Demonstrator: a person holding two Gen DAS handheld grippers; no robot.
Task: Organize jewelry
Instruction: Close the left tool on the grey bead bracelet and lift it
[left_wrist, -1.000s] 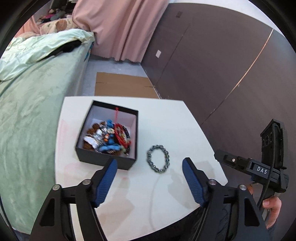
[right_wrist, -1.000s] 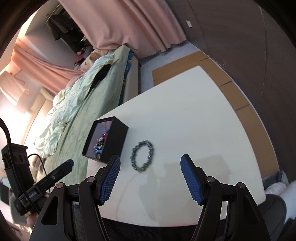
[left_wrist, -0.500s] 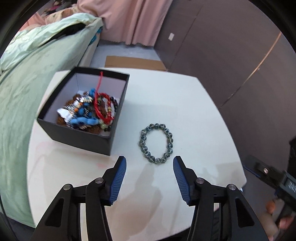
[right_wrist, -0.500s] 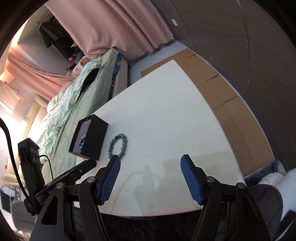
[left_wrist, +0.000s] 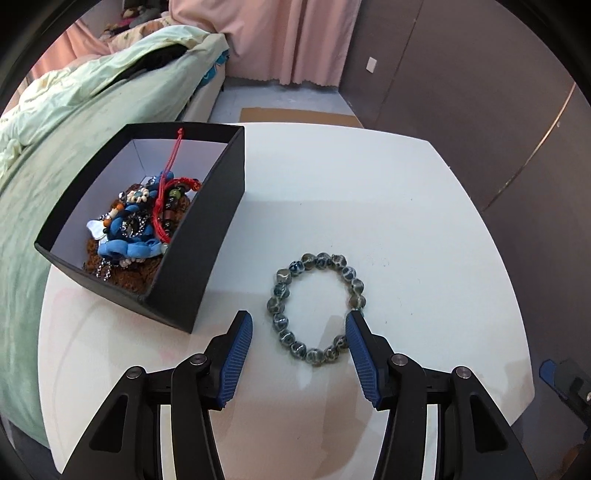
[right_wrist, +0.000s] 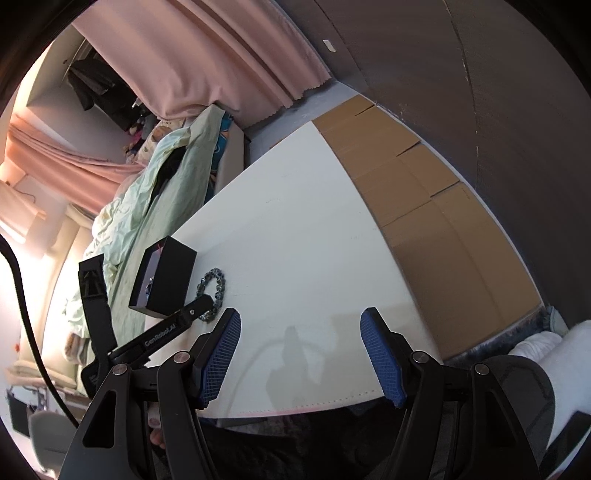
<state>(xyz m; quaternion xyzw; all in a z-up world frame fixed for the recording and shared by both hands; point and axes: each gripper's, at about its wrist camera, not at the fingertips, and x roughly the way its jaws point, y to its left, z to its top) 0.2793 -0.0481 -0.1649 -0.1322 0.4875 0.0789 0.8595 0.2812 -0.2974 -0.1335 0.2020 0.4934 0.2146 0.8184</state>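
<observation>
Two claws hang over a white table (left_wrist: 369, 192) beside a bed with a green blanket (left_wrist: 74, 122). Pink curtains (left_wrist: 280, 37) hang at the far wall, and flat brown cardboard (right_wrist: 424, 206) lies on the floor past the table. On the table sits a black box (left_wrist: 207, 236), open on top and full of tangled jewelry (left_wrist: 140, 221) in blue, red and brown. Just beside the box, but not touching it, lies a bracelet (left_wrist: 317, 306) of round grey-green beads, flat on the table. The left claw (left_wrist: 299, 336) is spread apart and has just been closing a little; its blue pads (left_wrist: 234, 358) sit on each side of the bracelet's near edge without squeezing it. The right claw (right_wrist: 299, 332) is spread wide over bare table and grips nothing.
</observation>
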